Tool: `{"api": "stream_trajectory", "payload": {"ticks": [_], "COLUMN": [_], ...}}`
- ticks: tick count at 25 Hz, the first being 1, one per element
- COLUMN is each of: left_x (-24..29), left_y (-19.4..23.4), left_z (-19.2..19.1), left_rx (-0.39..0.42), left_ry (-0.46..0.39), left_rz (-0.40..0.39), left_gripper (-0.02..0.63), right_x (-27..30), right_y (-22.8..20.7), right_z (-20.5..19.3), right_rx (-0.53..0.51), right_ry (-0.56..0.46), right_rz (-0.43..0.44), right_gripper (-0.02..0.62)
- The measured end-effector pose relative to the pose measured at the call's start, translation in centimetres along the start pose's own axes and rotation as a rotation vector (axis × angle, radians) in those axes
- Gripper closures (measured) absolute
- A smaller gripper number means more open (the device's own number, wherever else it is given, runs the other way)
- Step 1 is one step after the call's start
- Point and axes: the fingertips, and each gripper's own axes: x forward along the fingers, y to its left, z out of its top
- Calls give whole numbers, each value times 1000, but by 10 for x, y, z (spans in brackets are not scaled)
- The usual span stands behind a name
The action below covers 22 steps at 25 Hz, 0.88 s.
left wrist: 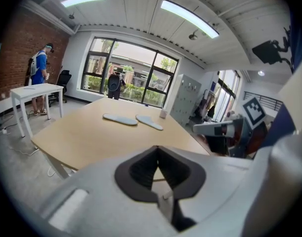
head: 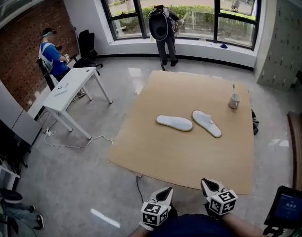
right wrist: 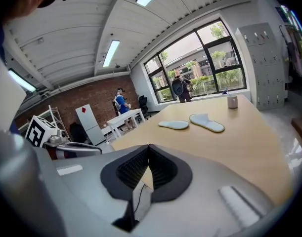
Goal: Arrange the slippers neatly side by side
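Observation:
Two pale slippers lie on the tan table, near its middle. The left slipper points sideways; the right slipper lies at an angle beside it, their near ends close together. Both grippers hang at the table's near edge, far from the slippers. My left gripper is shut and holds nothing. My right gripper is likewise shut and empty.
A small cup with something upright in it stands at the table's far right. A white desk sits to the left, with a person in blue beside it. Another person stands at the windows. A cable runs across the floor.

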Motion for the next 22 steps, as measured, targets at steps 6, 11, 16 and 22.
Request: {"api": "stream_trajectory", "payload": {"ticks": [6,11,16,22], "left_x": [23,35,44,60], "left_y": [38,69,94,104], "left_z": [9,18,26,26], "left_rx": [-16,-43,-47,-77], "left_ry": [30,47,54,80], "left_rz": [-62,-111,-135,-138], "left_gripper": [601,601,601,601], "right_x": [37,51,66,81], "right_y": [0,-12,-8,-13], "right_z": [10,23,27,25], "right_rx": [2,64,59,60], "right_ry": [25,18,51,90], "right_rz": [-59,-148,-174,-172], "right_gripper": [584,584,584,584]}}
